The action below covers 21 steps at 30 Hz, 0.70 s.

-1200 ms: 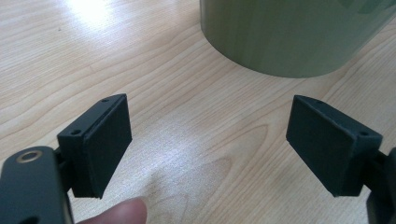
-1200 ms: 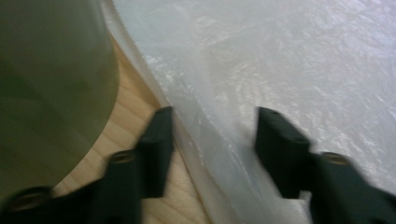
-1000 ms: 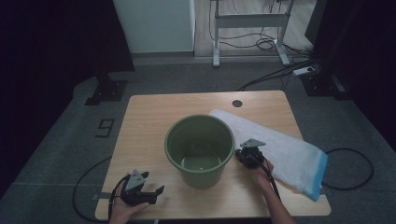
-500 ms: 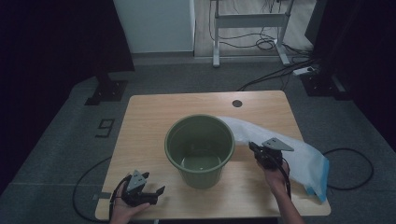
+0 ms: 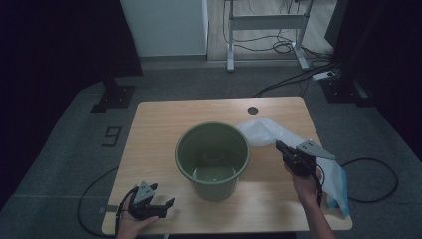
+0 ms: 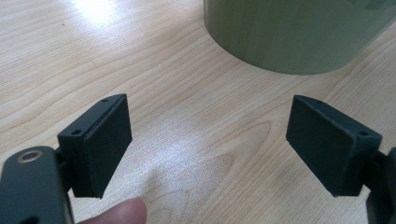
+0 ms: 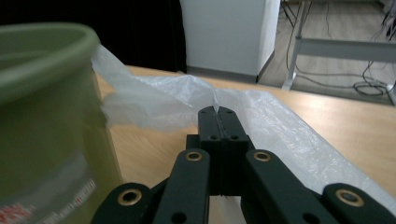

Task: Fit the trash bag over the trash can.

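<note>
The wooden worktop (image 5: 164, 124) carries everything here, and it stands on a grey carpet floor (image 5: 59, 164). In the middle of the worktop stands a green bucket (image 5: 213, 159), upright and open at the top; a label shows low on its side in the right gripper view. To the right of the bucket lies a thin, white, see-through plastic bag (image 5: 271, 132). One end of the bag is lifted off the worktop and hangs close to the rim of the bucket, while the rest lies flat toward the right edge, where a blue border (image 5: 341, 196) is visible. The right gripper (image 5: 280, 146) is raised above the worktop, just beside the bucket on its right, and its fingers are pressed together on a pinch of the bag; in the right gripper view the plastic (image 7: 187, 100) rises in a small peak exactly at the tips of the fingers (image 7: 208, 116). The left gripper (image 5: 166, 205) rests low at the near left corner of the worktop, well apart from the bag, and its fingers (image 6: 100, 140) stand wide apart with only bare wood between them; the wall of the bucket (image 6: 299, 32) is ahead of them. A small dark round hole (image 5: 253, 110) sits near the far edge of the worktop.
</note>
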Available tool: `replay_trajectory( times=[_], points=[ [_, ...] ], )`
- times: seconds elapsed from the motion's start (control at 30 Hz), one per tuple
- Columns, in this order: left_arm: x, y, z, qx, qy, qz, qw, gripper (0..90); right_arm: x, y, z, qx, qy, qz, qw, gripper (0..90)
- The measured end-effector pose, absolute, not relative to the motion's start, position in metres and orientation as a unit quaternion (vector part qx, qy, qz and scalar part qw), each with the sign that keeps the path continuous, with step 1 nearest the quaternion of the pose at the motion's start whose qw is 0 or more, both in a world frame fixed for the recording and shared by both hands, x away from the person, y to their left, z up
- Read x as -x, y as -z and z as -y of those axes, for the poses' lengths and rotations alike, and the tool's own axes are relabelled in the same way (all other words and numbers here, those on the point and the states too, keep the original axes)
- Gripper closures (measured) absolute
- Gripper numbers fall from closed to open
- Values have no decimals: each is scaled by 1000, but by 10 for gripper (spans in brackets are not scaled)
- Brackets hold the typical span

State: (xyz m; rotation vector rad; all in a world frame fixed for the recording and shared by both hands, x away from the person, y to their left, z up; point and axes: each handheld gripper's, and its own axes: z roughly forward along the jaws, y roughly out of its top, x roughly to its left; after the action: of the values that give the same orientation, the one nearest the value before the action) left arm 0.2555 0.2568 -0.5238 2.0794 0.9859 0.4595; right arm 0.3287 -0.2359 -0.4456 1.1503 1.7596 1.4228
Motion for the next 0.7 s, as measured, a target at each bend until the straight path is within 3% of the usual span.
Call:
replay_trajectory(
  times=[0.7],
  points=[
    [-256, 525, -261, -813, -177, -394, 390, 138, -305, 360, 238, -389, -585, -628, 335, 893]
  ],
)
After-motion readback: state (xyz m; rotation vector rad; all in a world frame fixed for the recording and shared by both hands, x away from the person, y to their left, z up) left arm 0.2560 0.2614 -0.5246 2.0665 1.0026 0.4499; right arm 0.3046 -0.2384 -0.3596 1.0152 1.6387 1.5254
